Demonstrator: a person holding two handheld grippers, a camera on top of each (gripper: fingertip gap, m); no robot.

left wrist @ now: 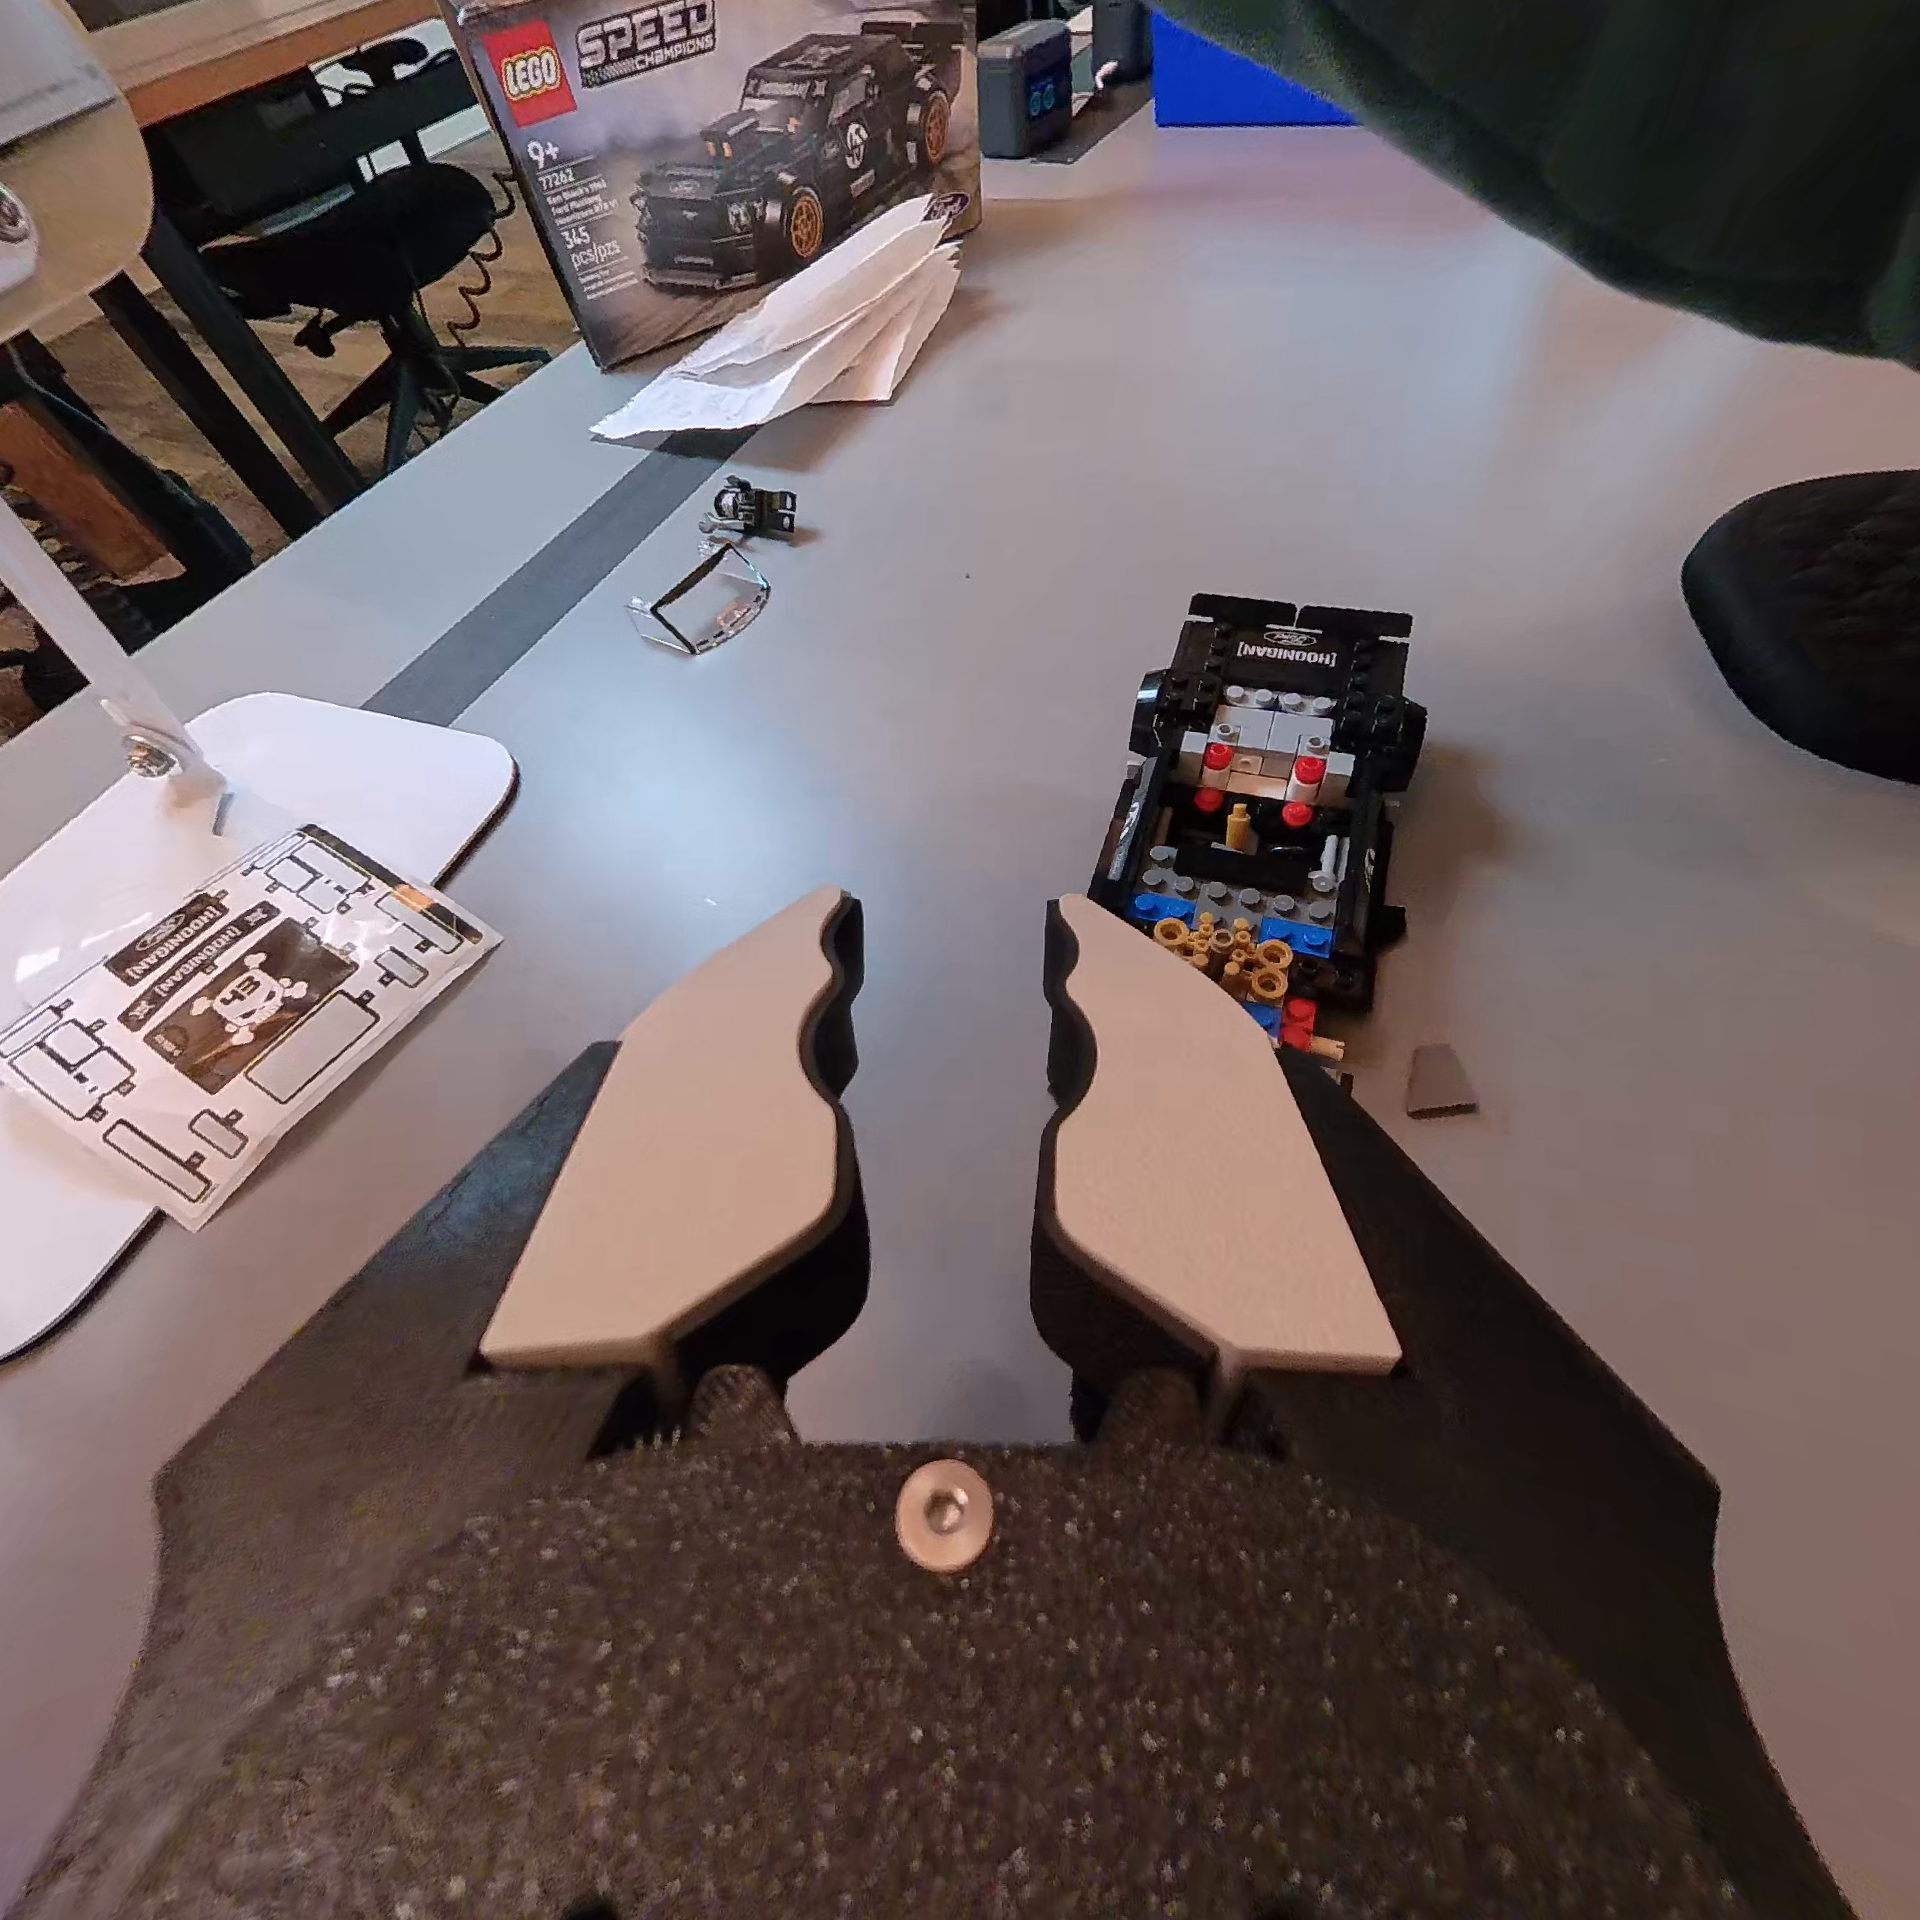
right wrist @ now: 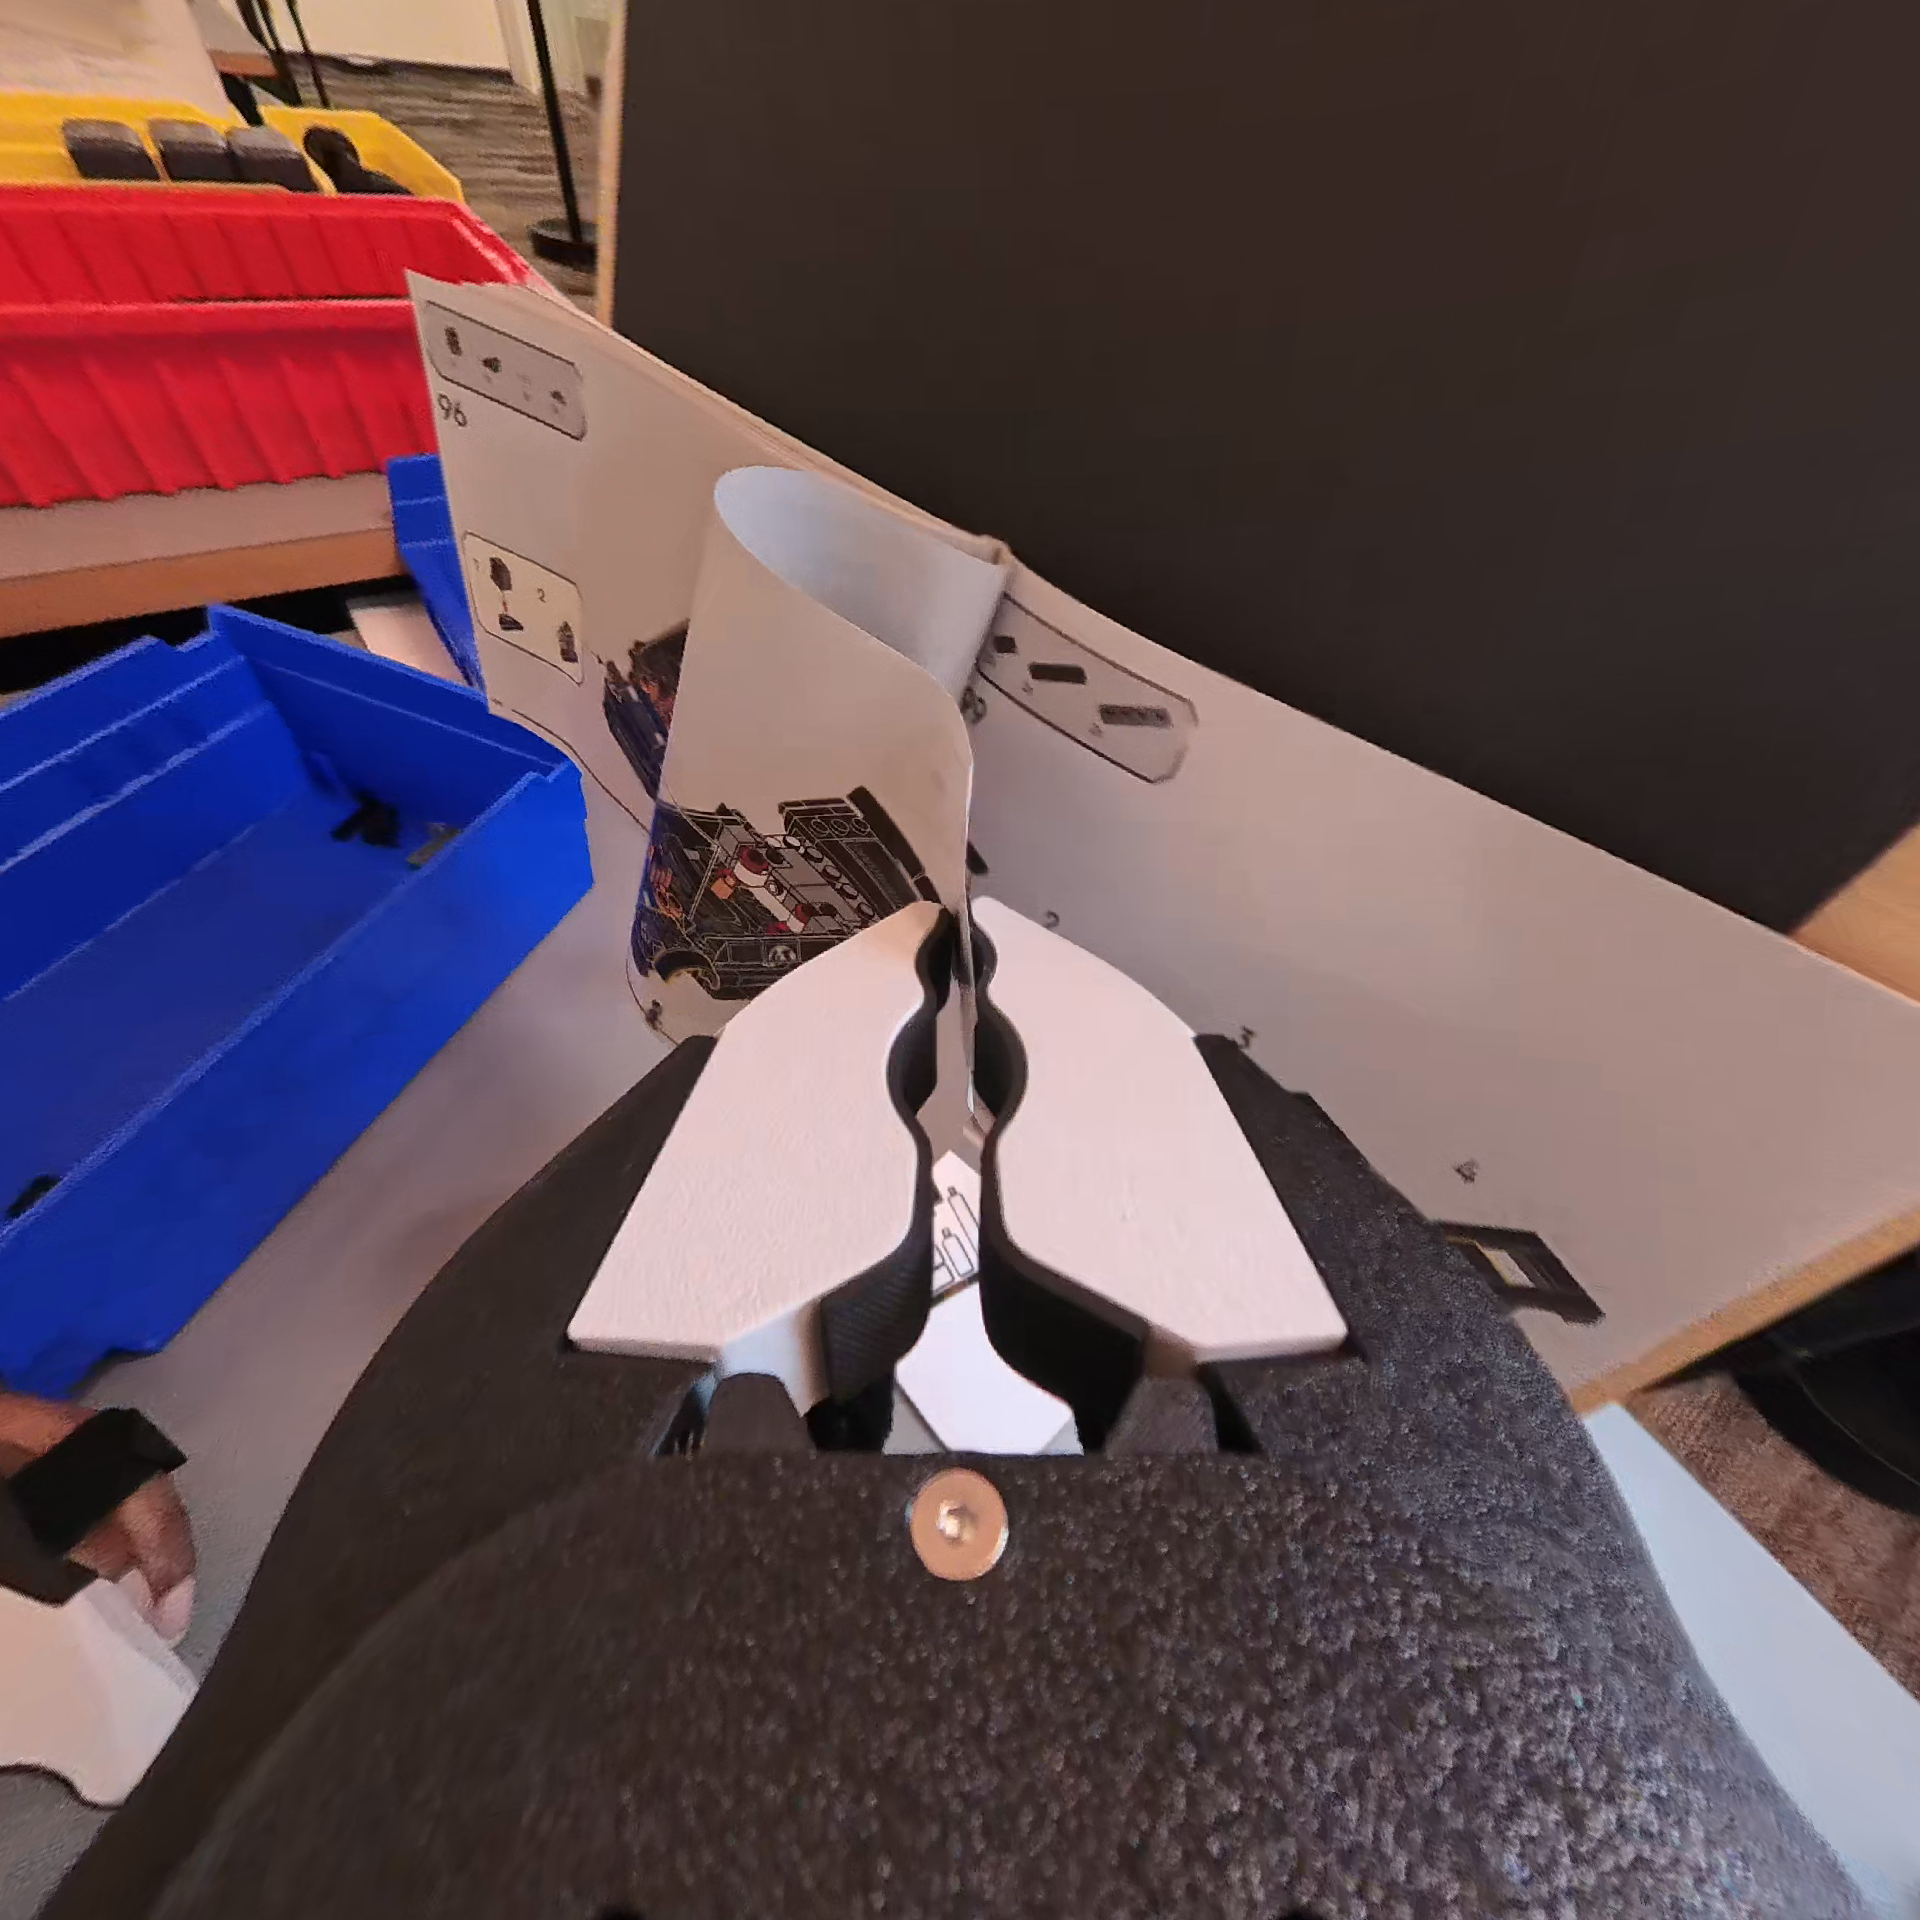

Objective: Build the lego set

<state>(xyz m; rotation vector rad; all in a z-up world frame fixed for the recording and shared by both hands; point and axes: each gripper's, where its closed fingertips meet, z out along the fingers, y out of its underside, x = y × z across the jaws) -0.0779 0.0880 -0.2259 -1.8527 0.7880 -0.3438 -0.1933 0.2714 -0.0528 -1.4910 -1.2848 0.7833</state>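
A half-built black lego car (left wrist: 1273, 800) with grey, red, blue and tan bricks inside sits on the grey table (left wrist: 1039, 416), just right of and beyond my left gripper (left wrist: 951, 920), which is open and empty above the table. A clear windscreen piece (left wrist: 701, 608) and a small black part (left wrist: 753, 509) lie farther off to the left. My right gripper (right wrist: 964, 925) is shut on a curled page (right wrist: 821, 727) of the open instruction booklet (right wrist: 1351, 935), lifting it up. The booklet leans against a dark panel (right wrist: 1351, 364).
The set's box (left wrist: 727, 156) and white paper bags (left wrist: 821, 332) stand at the back. A sticker sheet (left wrist: 229, 1018) lies on a white lamp base (left wrist: 343, 769) at left. A small grey tile (left wrist: 1439, 1081) lies by the car. Blue bins (right wrist: 239, 935), red bins (right wrist: 208, 353) and a hand (right wrist: 135, 1548) are left of the booklet. There is about 25 centimeters between the tips of the two grippers. Measured from the fingertips, the small grey tile (left wrist: 1439, 1081) is 11 centimeters or so from the left gripper and 40 centimeters from the right.
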